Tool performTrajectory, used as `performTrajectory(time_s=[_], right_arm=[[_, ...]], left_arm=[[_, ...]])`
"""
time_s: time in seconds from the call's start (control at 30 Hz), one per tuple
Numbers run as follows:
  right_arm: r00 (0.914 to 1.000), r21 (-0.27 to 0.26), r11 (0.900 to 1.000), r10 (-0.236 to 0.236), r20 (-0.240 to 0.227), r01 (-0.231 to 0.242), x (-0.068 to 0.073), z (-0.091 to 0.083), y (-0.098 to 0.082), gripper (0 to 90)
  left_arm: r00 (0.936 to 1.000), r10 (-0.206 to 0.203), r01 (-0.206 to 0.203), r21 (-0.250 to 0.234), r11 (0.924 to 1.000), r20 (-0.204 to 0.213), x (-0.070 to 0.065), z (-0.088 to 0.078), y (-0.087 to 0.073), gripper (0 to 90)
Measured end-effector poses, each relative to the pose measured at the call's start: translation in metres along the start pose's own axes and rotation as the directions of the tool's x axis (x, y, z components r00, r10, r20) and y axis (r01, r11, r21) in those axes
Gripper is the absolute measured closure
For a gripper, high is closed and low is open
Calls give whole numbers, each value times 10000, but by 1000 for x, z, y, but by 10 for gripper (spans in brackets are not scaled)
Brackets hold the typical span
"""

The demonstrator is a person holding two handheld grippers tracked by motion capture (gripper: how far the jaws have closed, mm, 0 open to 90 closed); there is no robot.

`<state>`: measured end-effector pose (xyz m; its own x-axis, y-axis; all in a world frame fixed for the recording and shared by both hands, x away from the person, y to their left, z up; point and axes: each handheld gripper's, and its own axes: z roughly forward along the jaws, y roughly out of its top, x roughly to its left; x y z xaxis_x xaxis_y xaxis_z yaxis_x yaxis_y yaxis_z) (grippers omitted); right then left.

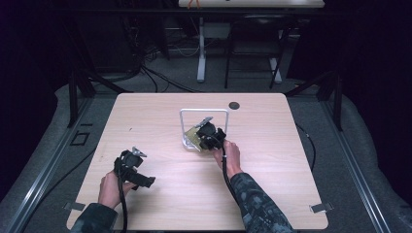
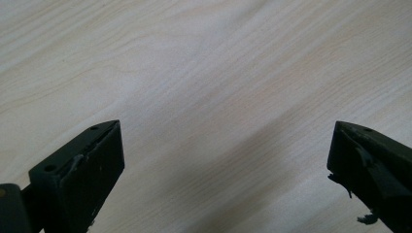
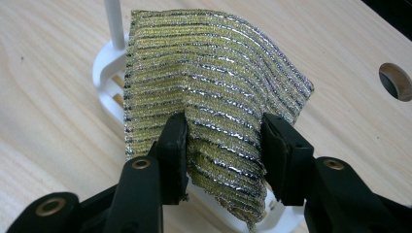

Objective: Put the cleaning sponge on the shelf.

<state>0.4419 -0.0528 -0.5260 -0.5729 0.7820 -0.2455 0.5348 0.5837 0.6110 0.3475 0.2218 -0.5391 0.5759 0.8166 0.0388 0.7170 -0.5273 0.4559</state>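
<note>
Right now my right gripper [image 3: 224, 141] has its jaws on either side of a fold of the glittery yellow-and-silver scouring cloth [image 3: 214, 73], and the cloth bulges between the pads where they press on it, so I read that as a grip on the cloth. In the right gripper view the cloth hangs limp down between the jaws, its upper part spread over the white rack base [image 3: 104, 68], with a white upright post [image 3: 114, 24] rising just behind its top corner. From the high view I see the same hand [image 1: 229, 154] reaching toward the middle of the wooden table [image 1: 145, 116], the right gripper [image 1: 210, 136] sitting at the foot of the white frame rack [image 1: 204, 112], the cloth [image 1: 193, 135] showing as a yellow patch just beside it. A round cable hole [image 1: 234, 105] lies in the tabletop a little beyond the rack.

My left gripper [image 1: 133, 167] rests low over the near left part of the table, well apart from the rack and cloth. In the left gripper view its jaws stand wide apart with bare wood grain between them [image 2: 226, 160].
</note>
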Motion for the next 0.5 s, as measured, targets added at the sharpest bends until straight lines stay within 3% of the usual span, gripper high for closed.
performTrajectory(time_s=[0.5], right_arm=[[9999, 164, 9998, 90, -60, -89, 6, 10, 4, 524]], left_arm=[[10000, 47, -47, -1, 10000, 67, 0, 0, 0, 0]])
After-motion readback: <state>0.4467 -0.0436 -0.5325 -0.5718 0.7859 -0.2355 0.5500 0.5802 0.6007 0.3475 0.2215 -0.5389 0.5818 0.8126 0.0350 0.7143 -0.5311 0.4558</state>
